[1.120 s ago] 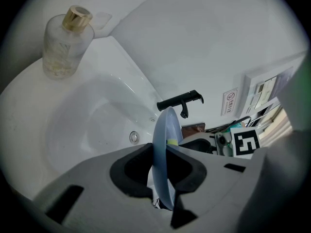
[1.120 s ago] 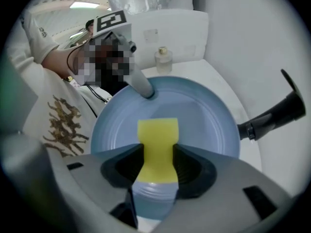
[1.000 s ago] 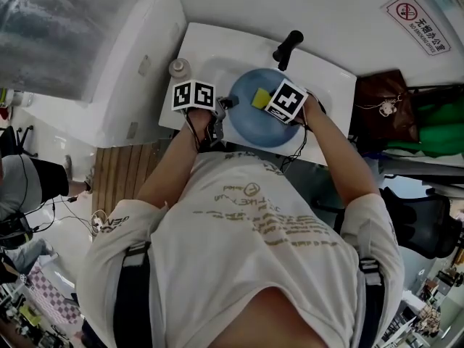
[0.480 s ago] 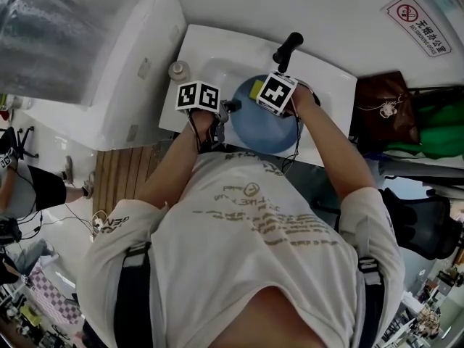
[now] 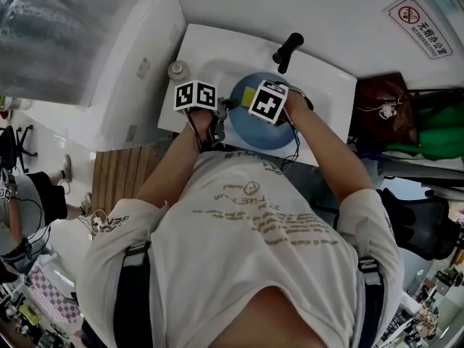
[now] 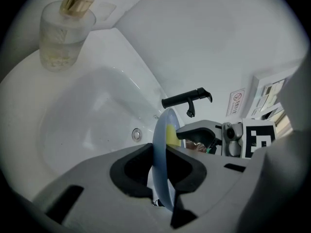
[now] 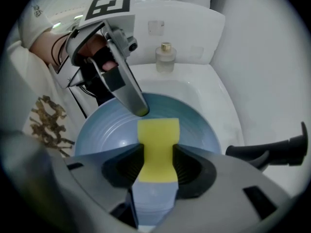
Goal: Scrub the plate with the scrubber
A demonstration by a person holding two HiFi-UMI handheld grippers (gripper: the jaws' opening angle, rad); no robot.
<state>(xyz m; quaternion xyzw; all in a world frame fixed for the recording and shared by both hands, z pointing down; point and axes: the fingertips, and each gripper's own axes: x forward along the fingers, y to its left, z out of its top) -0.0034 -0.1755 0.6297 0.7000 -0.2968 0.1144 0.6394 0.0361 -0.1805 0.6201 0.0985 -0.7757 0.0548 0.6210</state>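
The left gripper [image 6: 163,171] clamps the round blue plate [image 7: 102,130] by its rim between 2 jaws, steadying it over the white sink basin [image 6: 87,120] so the right gripper [image 7: 158,166], pinching the yellow sponge scrubber [image 7: 158,135], can apparently press its face.

My left gripper [image 6: 164,171] pinches the rim of the blue plate [image 6: 159,130], which stands edge-on over the white sink [image 6: 87,115]. The yellow scrubber [image 6: 172,135] presses against its right face, carried by my right gripper [image 6: 184,132]. Behind are a black tap [image 6: 187,98] and a gold-capped bottle [image 6: 63,35].
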